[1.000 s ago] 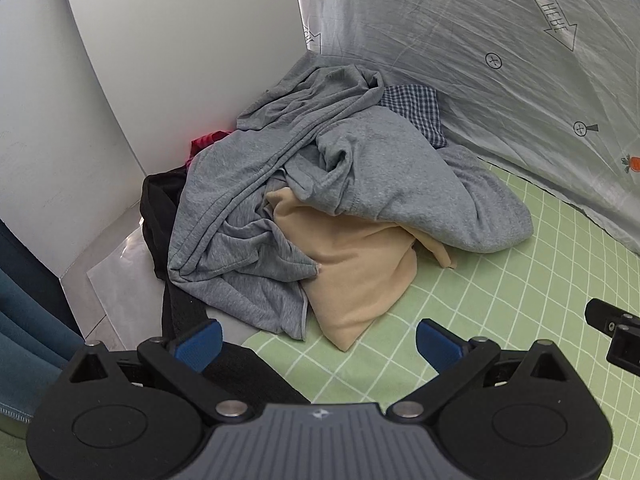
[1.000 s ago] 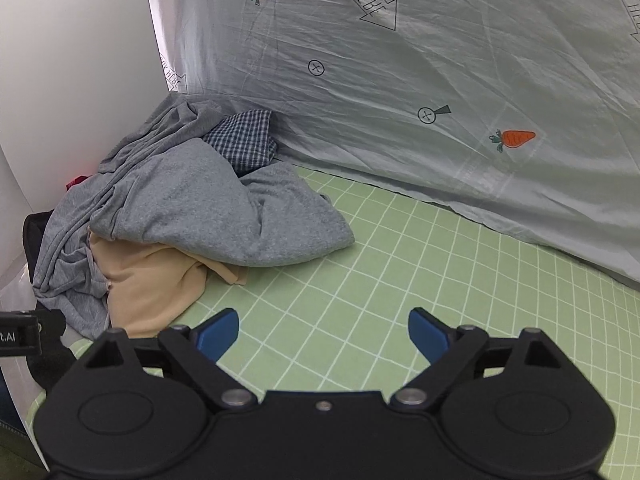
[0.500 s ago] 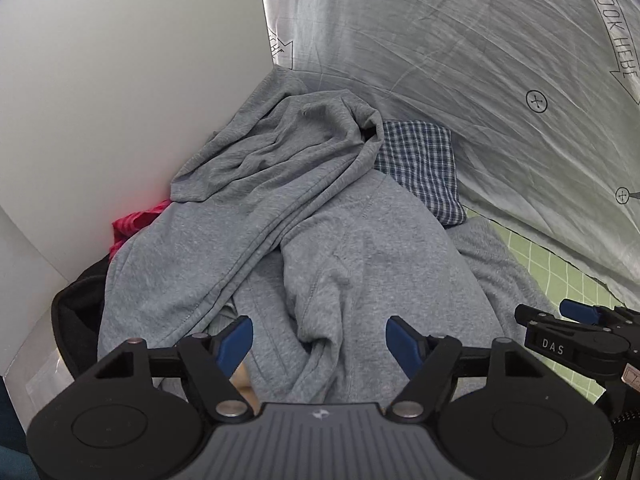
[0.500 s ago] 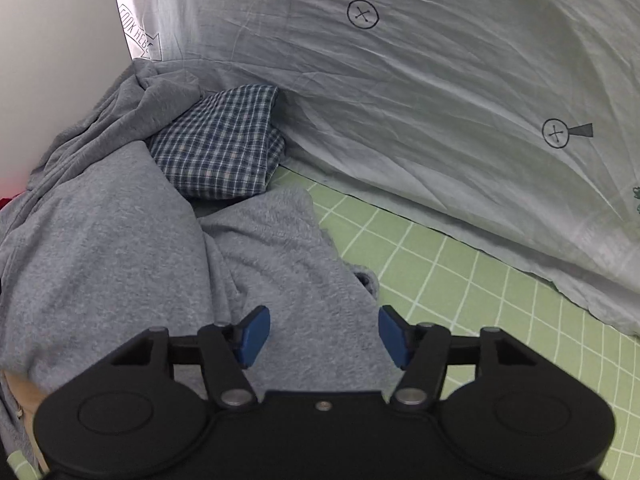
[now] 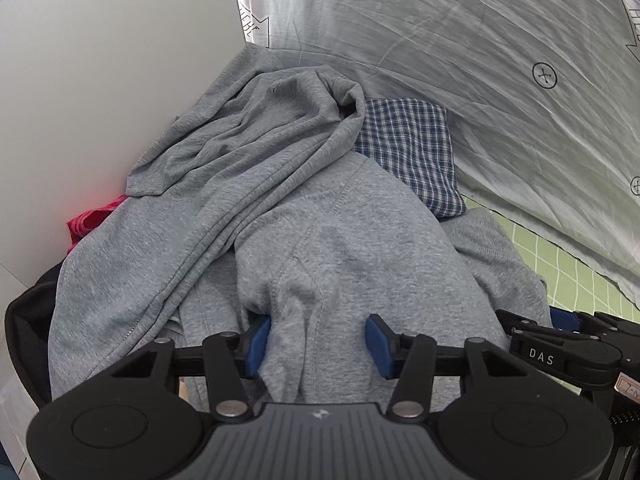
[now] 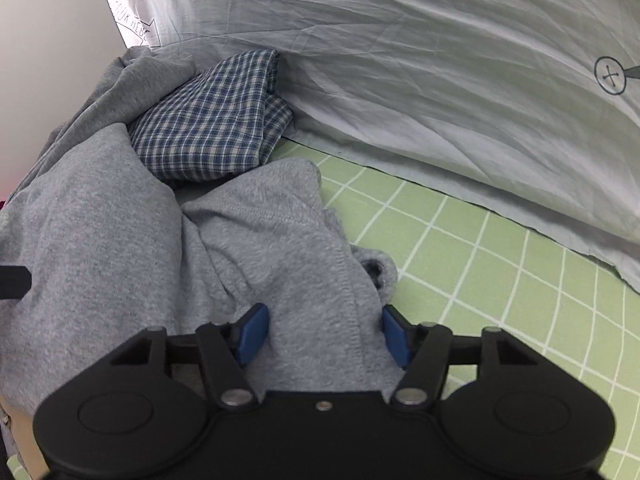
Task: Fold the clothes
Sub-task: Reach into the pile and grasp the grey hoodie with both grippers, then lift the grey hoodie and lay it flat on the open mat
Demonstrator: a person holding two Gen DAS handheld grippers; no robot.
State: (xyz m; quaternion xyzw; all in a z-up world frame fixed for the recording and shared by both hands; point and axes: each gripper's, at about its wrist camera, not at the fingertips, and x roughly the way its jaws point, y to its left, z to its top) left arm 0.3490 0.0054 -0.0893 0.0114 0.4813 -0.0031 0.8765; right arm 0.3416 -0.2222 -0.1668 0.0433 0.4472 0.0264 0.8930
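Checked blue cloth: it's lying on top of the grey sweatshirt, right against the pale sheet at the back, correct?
Not on top. In the right wrist view the checked blue cloth is tucked partly under the grey sweatshirt, whose folds overlap its near edge. It does lie right against the pale sheet at the back.

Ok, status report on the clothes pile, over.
Left gripper, right gripper closing, grey sweatshirt bunched between both. Checked cloth behind, clear. Nothing blocking.
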